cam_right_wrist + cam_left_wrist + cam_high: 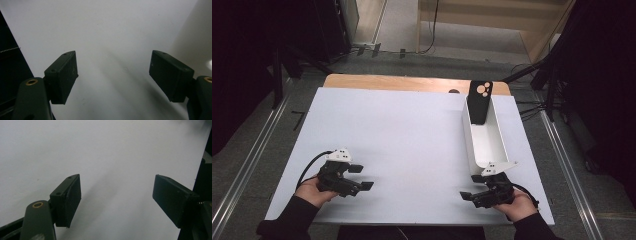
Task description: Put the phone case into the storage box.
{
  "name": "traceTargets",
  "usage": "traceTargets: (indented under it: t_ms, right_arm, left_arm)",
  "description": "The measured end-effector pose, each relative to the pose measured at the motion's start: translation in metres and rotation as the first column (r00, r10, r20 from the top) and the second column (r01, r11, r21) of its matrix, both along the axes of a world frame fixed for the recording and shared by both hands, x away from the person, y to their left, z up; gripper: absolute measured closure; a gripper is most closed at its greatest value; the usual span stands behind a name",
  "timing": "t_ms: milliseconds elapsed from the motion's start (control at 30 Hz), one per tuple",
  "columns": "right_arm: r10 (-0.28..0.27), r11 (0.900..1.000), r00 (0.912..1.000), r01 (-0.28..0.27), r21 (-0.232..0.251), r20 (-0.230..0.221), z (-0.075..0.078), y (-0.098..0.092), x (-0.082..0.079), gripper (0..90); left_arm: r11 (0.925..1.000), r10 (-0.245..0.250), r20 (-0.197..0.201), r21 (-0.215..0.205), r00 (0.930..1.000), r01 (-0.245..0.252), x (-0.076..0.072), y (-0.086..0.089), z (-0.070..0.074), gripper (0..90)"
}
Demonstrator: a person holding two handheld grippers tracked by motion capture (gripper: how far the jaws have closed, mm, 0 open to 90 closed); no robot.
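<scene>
While both hands rest near the person's edge of the white table (402, 130), the left gripper (362, 177) has its jaws standing wide apart with nothing between them, and the right gripper (468, 196) is the same (only bare tabletop shows past its pads). Just beyond the right gripper a long white tray (497, 145) begins, with a black phone case (479, 102) leaning upright at its far end, well apart from both
</scene>
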State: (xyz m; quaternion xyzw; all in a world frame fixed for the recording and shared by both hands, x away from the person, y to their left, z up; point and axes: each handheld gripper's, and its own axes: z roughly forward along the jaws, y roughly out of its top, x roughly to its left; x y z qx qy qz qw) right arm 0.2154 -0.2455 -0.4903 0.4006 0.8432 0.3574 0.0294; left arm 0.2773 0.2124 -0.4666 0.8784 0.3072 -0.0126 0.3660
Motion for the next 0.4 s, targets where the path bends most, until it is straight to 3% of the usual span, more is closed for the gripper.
traceTargets:
  t_ms: [400]
  right_arm:
    - [-0.005, 1.000, 1.0000, 0.005, -0.013, -0.001, 0.0004, -0.0007, -0.0009, 20.8]
  left_arm:
    - [1.0000, -0.002, 0.000, -0.001, 1.0000, 0.002, -0.0002, 0.0002, 0.0000, 23.0]
